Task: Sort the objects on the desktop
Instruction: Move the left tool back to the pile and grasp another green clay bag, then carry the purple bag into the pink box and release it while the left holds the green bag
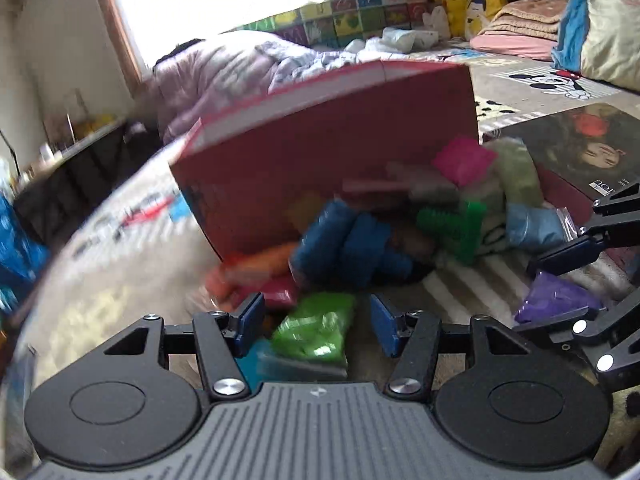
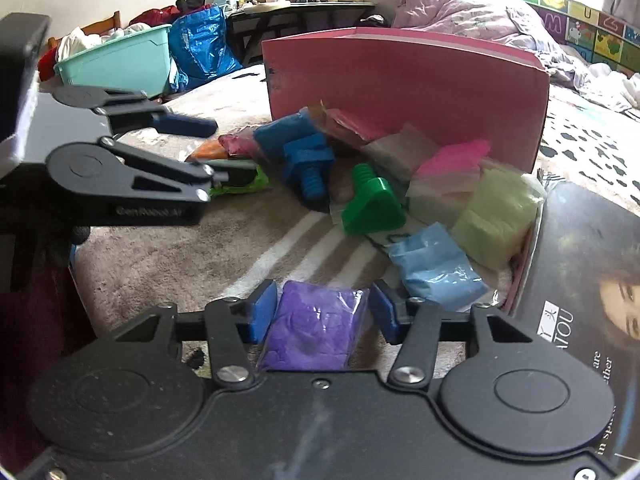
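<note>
Right gripper (image 2: pixel 323 312) straddles the purple bag of clay (image 2: pixel 314 330); left gripper (image 1: pixel 318 322) gapes over the bright green bag of clay (image 1: pixel 314 330).
We judge both grasps pending at the patterned bedspread's (image 2: pixel 180 256) near edge; next we close on each, then lift.

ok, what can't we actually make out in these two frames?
- Left wrist view: motion blur smears the green bag between the left gripper fingers; contact unclear.
- Right wrist view: purple bag lower end hidden by the right gripper body; grip unclear.
- Pink box: inside hidden by its wall.
- Magazine: cut off by the frame edge.
</note>
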Motion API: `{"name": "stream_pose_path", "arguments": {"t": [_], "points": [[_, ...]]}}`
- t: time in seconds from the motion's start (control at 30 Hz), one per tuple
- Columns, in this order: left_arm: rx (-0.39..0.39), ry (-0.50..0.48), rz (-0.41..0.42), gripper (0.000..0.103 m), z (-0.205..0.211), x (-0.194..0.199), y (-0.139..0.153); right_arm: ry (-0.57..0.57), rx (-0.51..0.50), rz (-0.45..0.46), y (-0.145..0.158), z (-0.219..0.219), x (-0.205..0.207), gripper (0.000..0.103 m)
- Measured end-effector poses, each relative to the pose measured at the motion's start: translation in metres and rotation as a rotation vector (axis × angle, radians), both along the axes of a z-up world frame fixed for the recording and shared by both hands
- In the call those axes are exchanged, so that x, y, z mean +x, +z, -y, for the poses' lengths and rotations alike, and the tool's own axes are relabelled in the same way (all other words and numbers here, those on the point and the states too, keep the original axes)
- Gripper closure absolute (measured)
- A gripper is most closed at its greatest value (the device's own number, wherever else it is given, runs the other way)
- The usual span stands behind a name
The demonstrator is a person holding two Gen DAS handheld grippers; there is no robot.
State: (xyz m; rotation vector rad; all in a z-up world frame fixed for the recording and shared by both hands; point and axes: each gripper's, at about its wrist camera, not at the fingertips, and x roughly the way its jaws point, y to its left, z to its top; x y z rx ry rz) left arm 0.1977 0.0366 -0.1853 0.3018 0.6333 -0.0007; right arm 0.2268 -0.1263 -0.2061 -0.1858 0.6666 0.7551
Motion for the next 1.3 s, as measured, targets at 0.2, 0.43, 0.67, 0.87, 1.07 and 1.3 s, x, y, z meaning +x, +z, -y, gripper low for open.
{"name": "stream_pose_path", "arguments": {"t": [0.2, 0.43, 0.67, 0.87, 1.07, 1.3], "points": [[-0.092, -0.086, -0.060, 0.063, -0.003, -0.006, 0.001, 0.013, -0.019, 0.027, -0.001, -0.004, -0.002, 0.046], [-0.131, -0.121, -0.084, 0.052, 0.004, -0.013, 0.000, 0.018, -0.040, 0.049, 0.000, -0.006, -0.005, 0.047], [-0.193, -0.100, -0.081, 0.050, 0.005, -0.008, -0.004, 0.015, -0.077, 0.101, 0.000, -0.008, -0.013, 0.046], [-0.267, -0.039, -0.070, 0.067, 0.004, -0.002, -0.010, 0.002, -0.075, 0.100, -0.001, -0.010, -0.014, 0.054], [-0.325, 0.047, -0.042, 0.067, 0.008, 0.002, -0.013, -0.007, -0.058, 0.099, 0.003, -0.010, -0.017, 0.059], [-0.360, 0.090, -0.040, 0.060, 0.011, 0.006, -0.014, -0.062, -0.001, 0.065, 0.011, 0.008, -0.018, 0.060]]}}
